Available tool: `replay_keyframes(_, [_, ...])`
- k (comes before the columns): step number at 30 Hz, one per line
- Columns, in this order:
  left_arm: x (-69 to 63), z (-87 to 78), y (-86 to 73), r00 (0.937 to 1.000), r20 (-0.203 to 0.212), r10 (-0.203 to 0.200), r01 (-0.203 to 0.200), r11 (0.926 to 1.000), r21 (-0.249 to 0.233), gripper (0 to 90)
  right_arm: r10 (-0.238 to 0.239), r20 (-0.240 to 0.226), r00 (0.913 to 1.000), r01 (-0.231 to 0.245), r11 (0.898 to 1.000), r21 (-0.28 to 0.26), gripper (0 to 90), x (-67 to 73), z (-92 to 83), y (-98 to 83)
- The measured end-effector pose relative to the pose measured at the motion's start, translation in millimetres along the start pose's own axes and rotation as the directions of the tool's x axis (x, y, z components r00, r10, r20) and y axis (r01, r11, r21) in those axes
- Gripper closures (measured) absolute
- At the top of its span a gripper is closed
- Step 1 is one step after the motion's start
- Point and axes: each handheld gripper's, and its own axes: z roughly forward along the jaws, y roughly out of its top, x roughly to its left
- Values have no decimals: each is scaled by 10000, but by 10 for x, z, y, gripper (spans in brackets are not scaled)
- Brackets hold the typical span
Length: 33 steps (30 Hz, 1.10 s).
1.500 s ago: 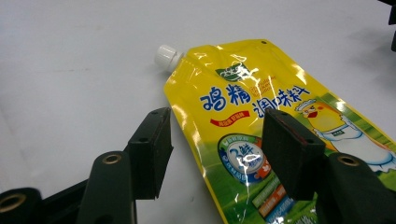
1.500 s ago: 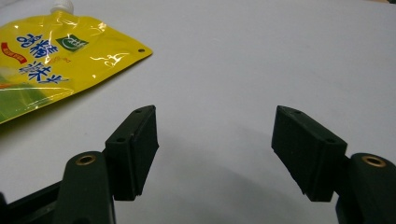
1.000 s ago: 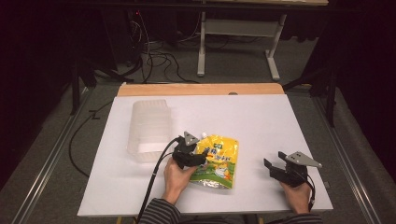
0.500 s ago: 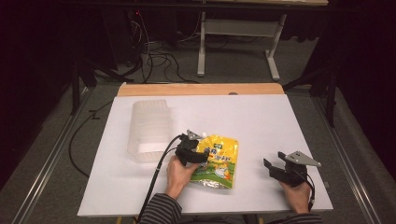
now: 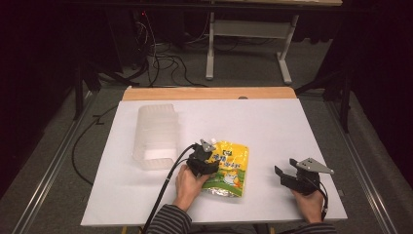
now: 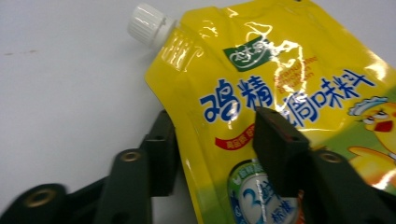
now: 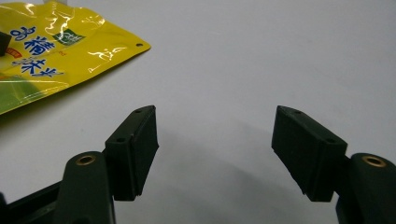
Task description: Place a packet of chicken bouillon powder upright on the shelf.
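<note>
- Since the earlier pictures, the left tongs (image 5: 210,157) have shifted slightly toward the yellow pouch (image 5: 229,168), and their jaws have just been closing, with the pouch's left edge between them.
- Seen from the left gripper view, one jaw sits on the bench beside the pouch (image 6: 280,93) edge and the other rests over its printed face; whether the pads already press on it cannot be told, so the tongs (image 6: 212,140) read as not yet clenched.
- That pouch lies flat on the white bench (image 5: 292,126), in the near middle, just left of centre between the two hands.
- It has a white screw cap (image 6: 147,23) at one top corner, blue characters and a green label on its front.
- On the high view the left hand (image 5: 187,183) grips the left tongs from below, with a black cable (image 5: 163,195) trailing back toward the person's striped sleeve (image 5: 168,223).
- Well apart to the right, the right tongs (image 5: 282,175) rest low over the bench near its front right corner, held by the right hand (image 5: 308,202).
- From the right gripper view, those tongs (image 7: 215,140) stand wide and released, with bare bench between the jaws and the pouch (image 7: 46,51) off to the upper left.
- Left of the pouch, a clear plastic container (image 5: 155,136) sits on the bench, near the left tongs without touching them.
- Beyond the bench, a wooden strip (image 5: 209,92) runs along its far edge, and cables (image 5: 160,61) lie on the dark floor.
</note>
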Motion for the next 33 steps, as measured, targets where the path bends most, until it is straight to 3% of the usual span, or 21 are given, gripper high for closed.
replay_keyframes(3, [-35,-1,-6,9996,183,233,-232,9997,-70,657,57,1,10000,-57,10000,-5,316,2,0,0])
replay_keyframes(9, [-75,-4,-19,9976,293,634,-628,9978,-213,771,-22,-2,10000,22,10000,4,316,-1,1,0])
replay_keyframes(10, [-125,22,-30,9989,408,209,-183,9979,-614,814,12,0,10000,-12,10000,23,316,2,1,0])
replay_keyframes(12, [-138,23,-31,9985,348,429,-404,9967,-704,855,42,14,10000,-42,10000,32,316,3,1,1])
replay_keyframes(13, [-90,-7,-23,9946,349,979,-969,9948,-299,865,28,1,10000,-28,10000,24,315,1,0,1])
replay_keyframes(17, [-63,-24,-10,9935,591,969,-950,9949,-345,879,98,13,10000,-98,9999,44,315,1,3,2])
replay_keyframes(22, [-102,-130,26,9905,317,1340,-1318,9893,-626,881,119,-11,9999,-119,9999,35,311,-3,0,2])
replay_keyframes(28, [-131,-346,139,9866,390,1581,-1524,9809,-1206,882,109,-30,9999,-109,9999,-33,309,-6,-5,-1])
replay_keyframes(33, [-108,-500,193,9888,588,1375,-1265,9788,-1608,884,76,-28,10000,-76,9999,-69,307,-6,-6,-1])
